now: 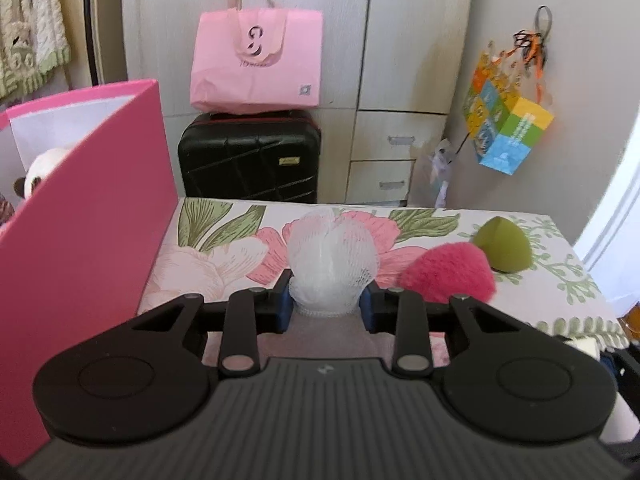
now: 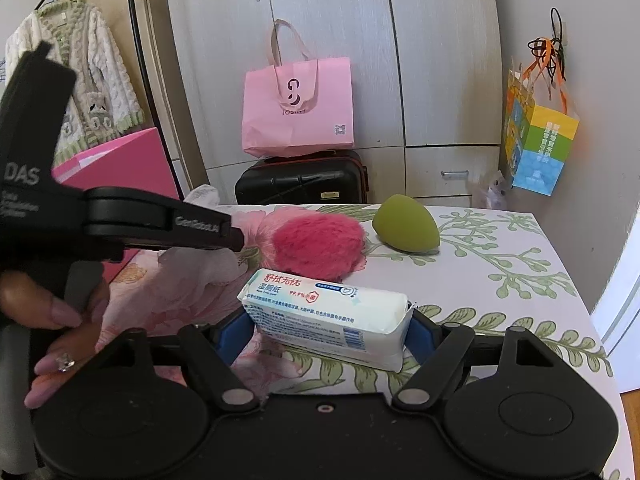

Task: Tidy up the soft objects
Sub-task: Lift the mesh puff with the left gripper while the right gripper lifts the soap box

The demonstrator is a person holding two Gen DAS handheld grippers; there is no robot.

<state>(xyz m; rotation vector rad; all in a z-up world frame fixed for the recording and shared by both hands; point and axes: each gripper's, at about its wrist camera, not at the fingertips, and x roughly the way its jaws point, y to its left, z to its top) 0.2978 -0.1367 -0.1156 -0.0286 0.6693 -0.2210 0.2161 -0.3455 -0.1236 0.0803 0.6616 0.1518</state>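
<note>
Counted on the flowered tabletop [image 2: 520, 280]: one white mesh ball [image 1: 334, 256], squeezed between the left tongs [image 1: 328, 300]; one pack of wet wipes [image 2: 324, 316], between the right tongs [image 2: 328, 330]; one pink fluffy puff [image 2: 316, 246] just beyond that pack; one green egg-shaped sponge [image 2: 406, 226] further out to the right. Left of the left tongs, one pink box [image 1: 80, 216] holding one panda plush [image 1: 38, 172]. Two tongs in all.

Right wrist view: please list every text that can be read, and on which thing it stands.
"DAS": left gripper body.
"GenRobot.ai", partly blurred: its arm.
"G" and "JOSINY", uncertain: pink bag.
"99.9%": wipes pack; its Chinese print is too small for me.
Colourful hanging bag: characters blurred, unreadable.
</note>
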